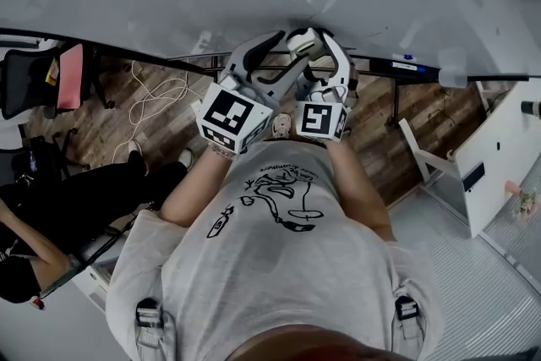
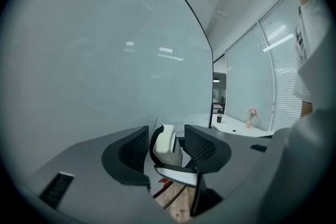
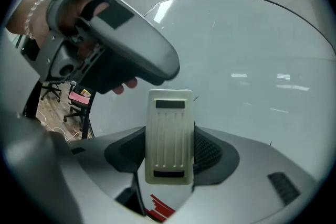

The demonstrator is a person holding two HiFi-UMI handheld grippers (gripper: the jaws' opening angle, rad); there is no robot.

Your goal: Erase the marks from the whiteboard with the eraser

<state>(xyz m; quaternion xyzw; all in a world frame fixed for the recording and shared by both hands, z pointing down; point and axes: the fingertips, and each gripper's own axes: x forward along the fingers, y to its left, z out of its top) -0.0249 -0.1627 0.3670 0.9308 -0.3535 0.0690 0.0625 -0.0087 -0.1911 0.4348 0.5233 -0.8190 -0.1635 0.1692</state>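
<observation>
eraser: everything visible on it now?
The eraser is a cream, plastic-looking block with lengthwise ribs and a dark slot at each end. It is clamped by its sides in the right hand-held gripper, near the whiteboard. In the left gripper view it shows a dark edge between the open left hand-held gripper's pads, which don't press it.

Head view looks steeply down; both gripper views face the whiteboard (image 2: 105,60), seemingly close.
</observation>
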